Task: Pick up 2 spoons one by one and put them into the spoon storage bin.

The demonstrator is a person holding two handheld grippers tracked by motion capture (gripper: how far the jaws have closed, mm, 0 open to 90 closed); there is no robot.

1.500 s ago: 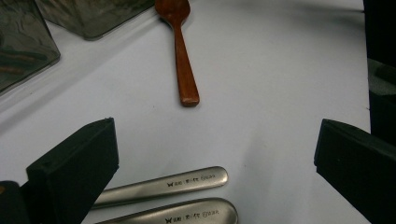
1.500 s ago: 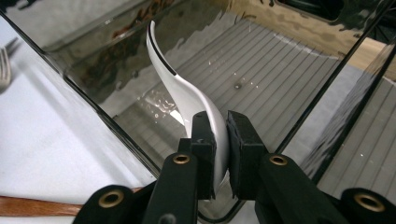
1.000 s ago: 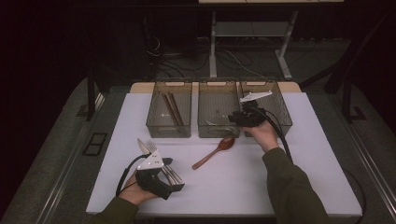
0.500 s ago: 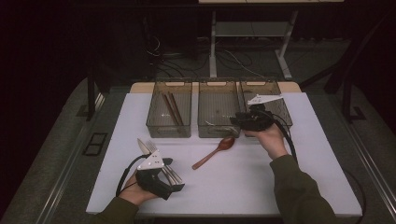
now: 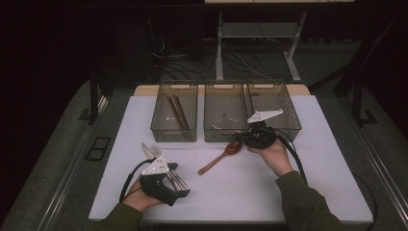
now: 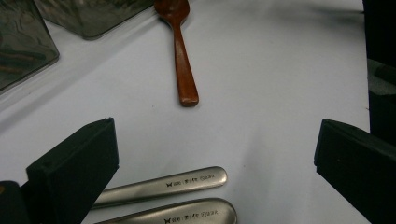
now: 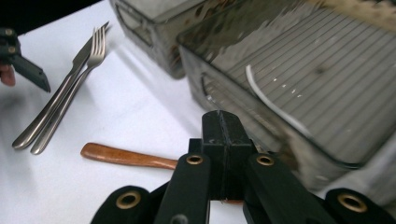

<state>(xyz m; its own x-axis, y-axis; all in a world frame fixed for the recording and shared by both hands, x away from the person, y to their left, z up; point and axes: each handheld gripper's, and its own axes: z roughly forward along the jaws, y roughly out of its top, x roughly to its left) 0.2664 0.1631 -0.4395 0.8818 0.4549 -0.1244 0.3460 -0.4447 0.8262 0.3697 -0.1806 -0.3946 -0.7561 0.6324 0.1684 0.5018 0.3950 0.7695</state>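
Right gripper (image 5: pixel 246 138): your fingers have just been closing and now stand pressed flat together; the right gripper view shows no gap between them. Whether they pinch anything cannot be told.
Wooden spoon (image 5: pixel 220 156): lies flat on the tabletop, bowl end right at your right fingertips, handle trailing away toward your left hand. In the right gripper view the handle (image 7: pixel 126 156) passes behind and under the closed fingers.
Left gripper (image 5: pixel 166 177): your fingers stand wide apart, holding nothing; bare tabletop lies between them in the left gripper view.
Fork and knife (image 5: pixel 161 163): side by side on the tabletop, their handle ends (image 6: pixel 187 182) between your left fingers, nearer one of them, untouched.
Middle bin (image 5: pixel 225 134): smoky clear plastic, just beyond your right fingertips.
Left bin (image 5: pixel 173 132): holds two brown chopsticks (image 5: pixel 176 112), well apart from both grippers.
Right bin (image 5: pixel 287 126): beside your right hand.
Tabletop (image 5: pixel 288 192): white sheet under everything.
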